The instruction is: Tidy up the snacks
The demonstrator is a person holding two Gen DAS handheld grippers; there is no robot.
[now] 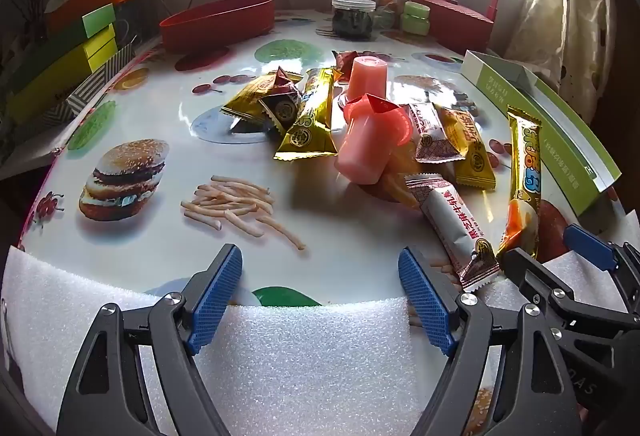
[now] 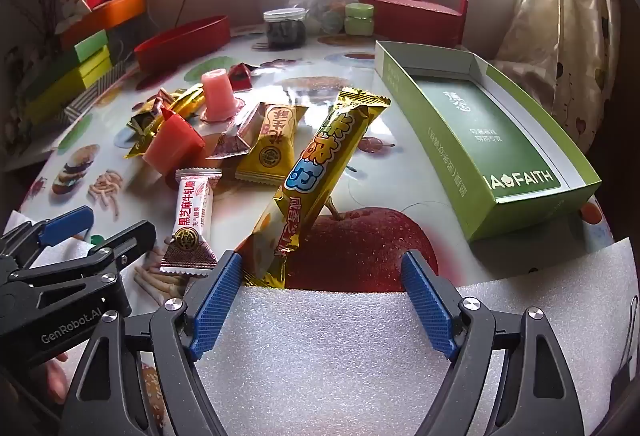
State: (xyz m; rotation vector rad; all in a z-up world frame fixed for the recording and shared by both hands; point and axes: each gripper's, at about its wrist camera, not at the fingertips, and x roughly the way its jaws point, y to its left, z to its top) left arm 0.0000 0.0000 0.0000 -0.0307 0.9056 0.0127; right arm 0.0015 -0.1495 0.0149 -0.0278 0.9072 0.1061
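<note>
Foam sheet [image 2: 328, 348] at the near table edge hides the lower end of the long gold bar [image 2: 320, 172], so whether the right gripper [image 2: 322, 292] touches it cannot be told; its left pad [image 2: 216, 300] sits just beside the wrapper, fingers spread wide, holding nothing. The left gripper [image 1: 320, 292] is likewise spread and empty over the foam. Snacks lie heaped mid-table: pink jelly cups [image 1: 366, 148], a white bar [image 1: 456, 228], gold packets [image 1: 312, 120]. The green box [image 2: 480, 132] lies right, its far side cut off in the left view.

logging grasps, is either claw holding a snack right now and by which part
Nothing is held. The left claw and right claw are both open; the gold snack bar lies loose on the table.
</note>
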